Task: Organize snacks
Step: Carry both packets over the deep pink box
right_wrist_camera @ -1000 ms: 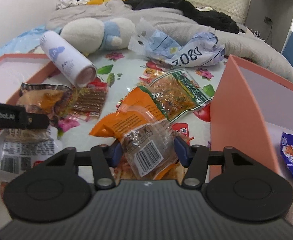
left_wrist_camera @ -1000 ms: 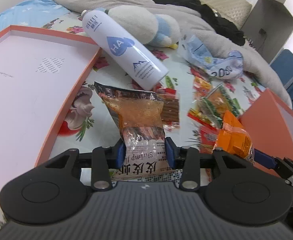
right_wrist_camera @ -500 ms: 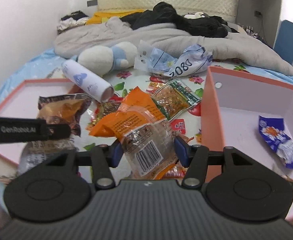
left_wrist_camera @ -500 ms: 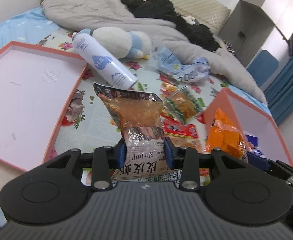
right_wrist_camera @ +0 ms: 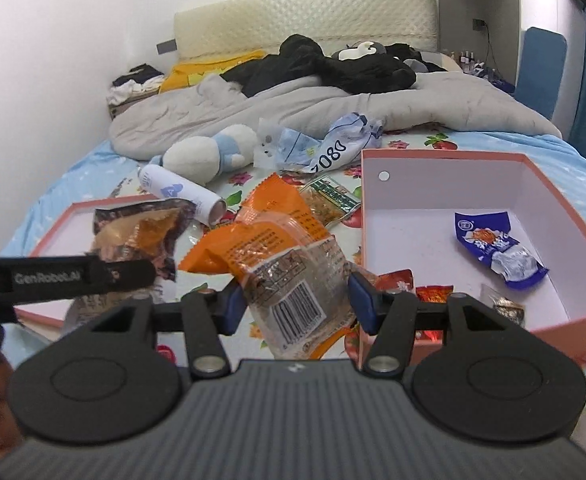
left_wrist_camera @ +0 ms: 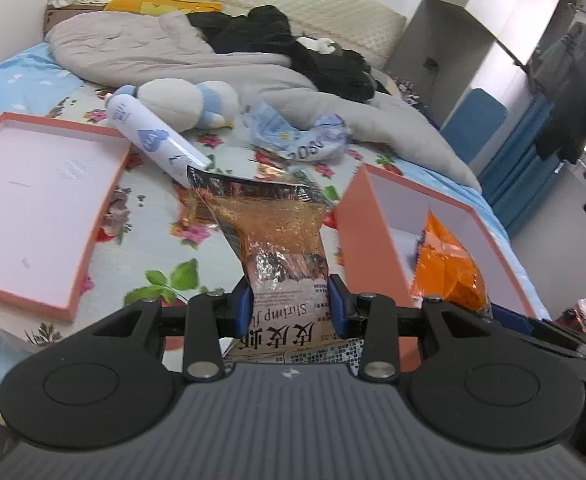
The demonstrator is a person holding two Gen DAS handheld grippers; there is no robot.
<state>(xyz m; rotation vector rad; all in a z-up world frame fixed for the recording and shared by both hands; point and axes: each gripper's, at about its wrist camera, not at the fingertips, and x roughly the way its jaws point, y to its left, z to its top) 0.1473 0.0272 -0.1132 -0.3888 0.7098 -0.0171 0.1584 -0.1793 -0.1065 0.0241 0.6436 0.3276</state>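
Left gripper point(left_wrist_camera: 289, 307): clamped on shrimp snack bag point(left_wrist_camera: 281, 236), lifted above floral sheet point(left_wrist_camera: 149, 216).
Right gripper point(right_wrist_camera: 297, 295): pinching orange snack pack point(right_wrist_camera: 269, 236), beside pink box point(right_wrist_camera: 541, 184).
Farther: spray can point(left_wrist_camera: 153, 142), plush toy point(left_wrist_camera: 185, 100).

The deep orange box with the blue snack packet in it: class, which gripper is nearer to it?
Right. The right gripper is beside the box's near corner; the left gripper is farther off, toward the shallow lid.
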